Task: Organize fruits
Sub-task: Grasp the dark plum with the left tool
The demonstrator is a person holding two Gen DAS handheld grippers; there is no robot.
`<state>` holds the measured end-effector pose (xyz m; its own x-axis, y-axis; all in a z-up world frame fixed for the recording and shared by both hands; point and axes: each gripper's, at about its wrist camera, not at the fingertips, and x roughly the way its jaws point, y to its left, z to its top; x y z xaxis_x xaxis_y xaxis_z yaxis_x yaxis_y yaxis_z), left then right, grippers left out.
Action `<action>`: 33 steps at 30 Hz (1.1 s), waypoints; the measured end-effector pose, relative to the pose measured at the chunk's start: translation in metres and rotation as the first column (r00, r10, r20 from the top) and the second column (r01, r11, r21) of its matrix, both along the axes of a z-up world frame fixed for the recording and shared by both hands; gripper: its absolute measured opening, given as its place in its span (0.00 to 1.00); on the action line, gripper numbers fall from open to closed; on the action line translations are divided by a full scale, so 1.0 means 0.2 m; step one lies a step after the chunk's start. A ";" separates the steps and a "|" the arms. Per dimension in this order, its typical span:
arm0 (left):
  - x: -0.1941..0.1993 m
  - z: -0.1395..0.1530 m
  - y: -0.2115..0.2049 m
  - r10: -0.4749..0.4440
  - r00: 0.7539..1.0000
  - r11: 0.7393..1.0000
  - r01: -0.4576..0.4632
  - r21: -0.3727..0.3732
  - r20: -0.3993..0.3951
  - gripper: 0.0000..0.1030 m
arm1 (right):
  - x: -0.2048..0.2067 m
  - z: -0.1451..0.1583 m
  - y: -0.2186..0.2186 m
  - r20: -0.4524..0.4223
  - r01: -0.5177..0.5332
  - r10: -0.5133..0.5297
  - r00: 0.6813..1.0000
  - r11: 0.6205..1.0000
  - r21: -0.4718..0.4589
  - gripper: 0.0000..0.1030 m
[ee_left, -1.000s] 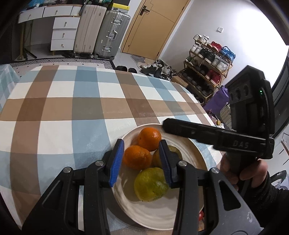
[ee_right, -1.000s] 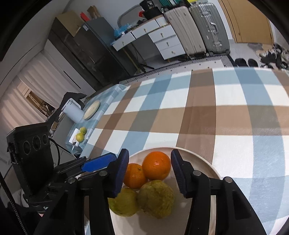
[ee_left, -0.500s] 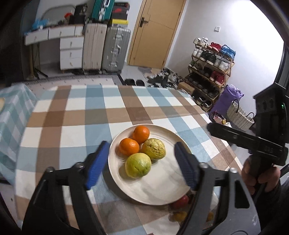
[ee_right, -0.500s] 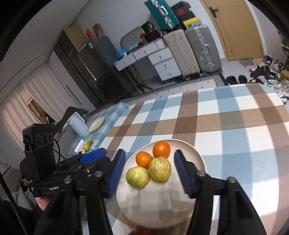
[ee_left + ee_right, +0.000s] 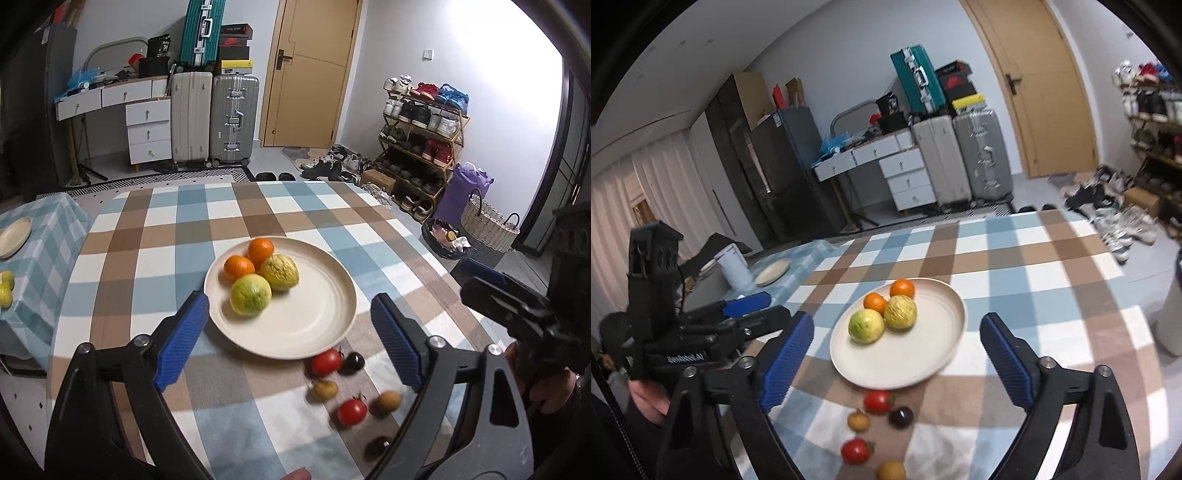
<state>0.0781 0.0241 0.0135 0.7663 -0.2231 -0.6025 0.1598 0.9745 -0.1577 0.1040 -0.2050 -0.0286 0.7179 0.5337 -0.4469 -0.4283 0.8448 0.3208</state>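
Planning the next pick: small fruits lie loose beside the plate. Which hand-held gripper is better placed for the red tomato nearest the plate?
Probably left: the red tomato sits between its opening fingers; the right hand-held gripper frames the plate.

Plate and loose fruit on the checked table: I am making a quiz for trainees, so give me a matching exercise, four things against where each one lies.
Things:
1. two oranges
2. plate
3. small red and dark fruits
4. second plate

Places:
A. on the tablecloth, just outside the plate's near rim
B. on the side table with the blue check cloth
C. on the plate's far side, beside two yellow-green fruits
D. on the checked table, ahead of both open tongs

Pairs: 1-C, 2-D, 3-A, 4-B
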 end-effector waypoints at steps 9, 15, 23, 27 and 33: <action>-0.25 -0.04 -0.05 0.041 0.999 0.999 -0.041 -0.005 0.016 0.99 | -0.22 -0.06 -0.05 0.033 0.020 -0.019 0.999 1.000 -0.018 1.00; -0.34 -0.20 -0.09 0.017 0.998 0.999 -0.019 -0.034 -0.068 0.99 | -0.33 -0.11 -0.06 0.053 0.043 -0.041 0.998 0.998 -0.039 1.00; -0.39 -0.41 -0.21 -0.086 0.979 0.995 0.074 -0.067 -0.185 0.99 | -0.40 -0.20 -0.11 0.033 0.096 -0.094 0.995 0.993 -0.067 1.00; -0.40 -0.48 -0.29 -0.110 0.974 0.994 0.110 -0.012 -0.196 0.99 | -0.41 -0.24 -0.12 0.007 0.097 -0.097 0.995 0.992 -0.076 1.00; -0.39 -0.54 -0.34 -0.151 0.963 0.988 0.153 -0.011 -0.225 0.98 | -0.41 -0.32 -0.12 -0.031 0.095 -0.099 0.995 0.989 -0.112 1.00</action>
<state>0.0011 -0.0447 -0.0951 0.5686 -0.3217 -0.7571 0.2672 0.9427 -0.1999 0.0230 -0.2294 -0.0926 0.7458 0.4086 -0.5261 -0.3327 0.9127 0.2372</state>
